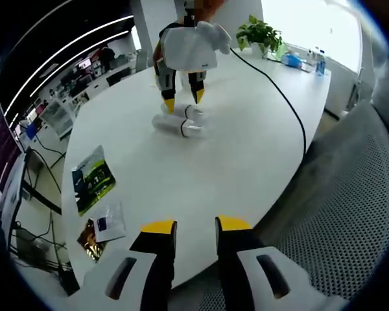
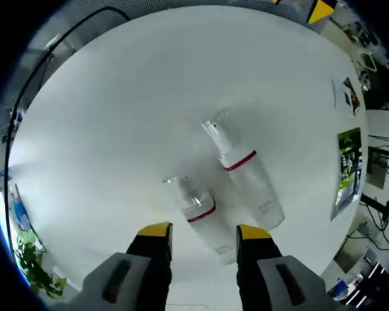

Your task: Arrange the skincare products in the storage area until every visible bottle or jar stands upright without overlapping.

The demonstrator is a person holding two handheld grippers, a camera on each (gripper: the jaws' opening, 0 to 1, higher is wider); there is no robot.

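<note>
While both tools gape, two bottles (image 2: 243, 172) lie beside a black cable (image 1: 279, 91) and packets (image 1: 91, 178).

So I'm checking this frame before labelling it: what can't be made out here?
- Bottles' label print: right gripper view, too small.
- Nearer bottle's base: right gripper view, behind the right hand-held gripper.
- Bottles in left gripper view: far, partly behind that gripper.
- Packet text: too small.
</note>
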